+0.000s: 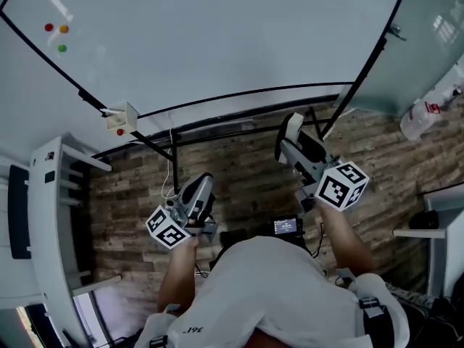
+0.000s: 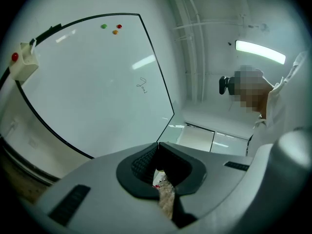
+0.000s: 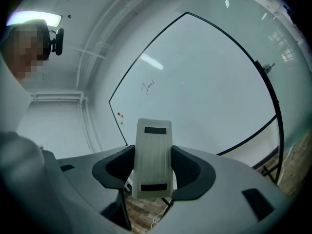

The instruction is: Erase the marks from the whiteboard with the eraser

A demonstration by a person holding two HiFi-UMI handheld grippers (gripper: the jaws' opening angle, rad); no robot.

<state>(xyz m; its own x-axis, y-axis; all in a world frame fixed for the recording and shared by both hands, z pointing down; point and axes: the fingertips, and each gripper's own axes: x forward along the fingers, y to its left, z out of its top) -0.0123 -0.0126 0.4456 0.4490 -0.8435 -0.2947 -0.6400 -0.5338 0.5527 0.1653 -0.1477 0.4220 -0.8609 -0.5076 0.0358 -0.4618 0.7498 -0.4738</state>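
Whiteboard [image 1: 217,35]: large and black-framed, on a dark stand; most of its face is clean
Mark [image 2: 142,85]: one small dark handwritten scribble out on the open face of the board; the head view does not show it
Left claw [image 2: 157,147]: clenched, with the two dark pads meeting at their tips and nothing held between them; it points up towards the board's lower edge
Right claw [image 3: 153,156]: grasping the eraser [image 3: 153,140] by its long sides, one pad pressed against each
Eraser: a pale oblong block with a dark strip near each end, upright between the jaws, its upper end rising above the pads. In the head view it sits below the board's bottom rail, over the floor, not touching the writing surface and well apart from the mark
Magnets [image 1: 56,35]: three round ones, red, orange and green, clustered close to one corner of the board, far from the scribble
Small box [image 1: 122,117]: pale with a red dot on it, sitting on the board's frame
Floor [image 1: 246,165]: wood-patterned planks beneath both claws, with a thin white cable trailing across them near the stand
Bottle [image 1: 426,113]: clear plastic with a red-marked label, at the far right beside the board — whether it stands or leans cannot be told
Person: two forearms reach forward from a white top, one to each claw
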